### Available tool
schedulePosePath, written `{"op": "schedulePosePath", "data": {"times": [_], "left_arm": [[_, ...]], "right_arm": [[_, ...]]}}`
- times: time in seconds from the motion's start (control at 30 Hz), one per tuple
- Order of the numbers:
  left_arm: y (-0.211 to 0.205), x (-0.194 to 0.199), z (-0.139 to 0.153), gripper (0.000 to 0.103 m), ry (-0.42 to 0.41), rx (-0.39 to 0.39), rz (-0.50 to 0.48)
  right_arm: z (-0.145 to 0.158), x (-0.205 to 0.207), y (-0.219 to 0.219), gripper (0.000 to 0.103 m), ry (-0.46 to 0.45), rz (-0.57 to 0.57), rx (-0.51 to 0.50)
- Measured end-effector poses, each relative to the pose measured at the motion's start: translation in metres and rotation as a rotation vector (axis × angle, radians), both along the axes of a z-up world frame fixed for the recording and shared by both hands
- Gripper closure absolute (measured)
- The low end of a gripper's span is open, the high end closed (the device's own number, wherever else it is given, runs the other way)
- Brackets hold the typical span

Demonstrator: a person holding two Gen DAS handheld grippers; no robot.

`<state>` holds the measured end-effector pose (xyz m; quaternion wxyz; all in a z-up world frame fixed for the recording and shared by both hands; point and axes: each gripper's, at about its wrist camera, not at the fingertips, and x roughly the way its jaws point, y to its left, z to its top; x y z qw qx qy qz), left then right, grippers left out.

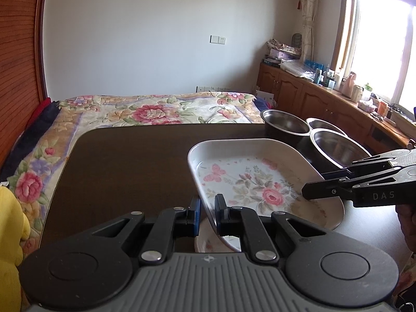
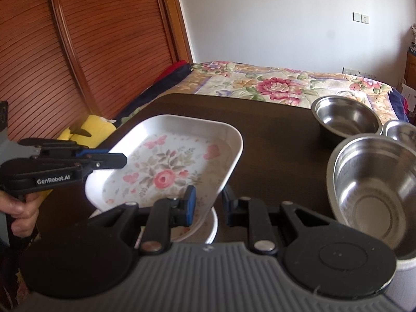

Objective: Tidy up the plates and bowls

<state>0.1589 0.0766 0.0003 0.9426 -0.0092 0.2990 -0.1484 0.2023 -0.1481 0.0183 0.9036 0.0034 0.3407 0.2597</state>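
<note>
I see a dark brown table [image 1: 124, 161] set just beside a bed with a floral quilt [image 1: 156, 109]. Three steel bowls [image 2: 374, 182] sit clustered together at its right side. A white round plate [image 2: 212, 227] lies near the front edge.

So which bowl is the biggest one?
Find the dark table in front of the flowery bed. Three steel bowls cluster at its right end, beside the floral tray. The biggest bowl is the nearest one, wider and deeper than the two behind.
</note>
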Motion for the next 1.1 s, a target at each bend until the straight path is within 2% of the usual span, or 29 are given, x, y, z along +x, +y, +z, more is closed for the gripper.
{"op": "schedulePosePath", "data": {"times": [0.63,1.1], "left_arm": [[0.002,-0.037,-0.013,0.091,0.019,-0.011,0.018],[0.003,-0.041,-0.021,0.091,0.041,-0.015,0.021]], "right_arm": [[-0.008,-0.033,0.000,0.079,-0.018,0.027,-0.018],[-0.010,-0.048,0.003,0.079,-0.046,0.054,-0.061]]}}
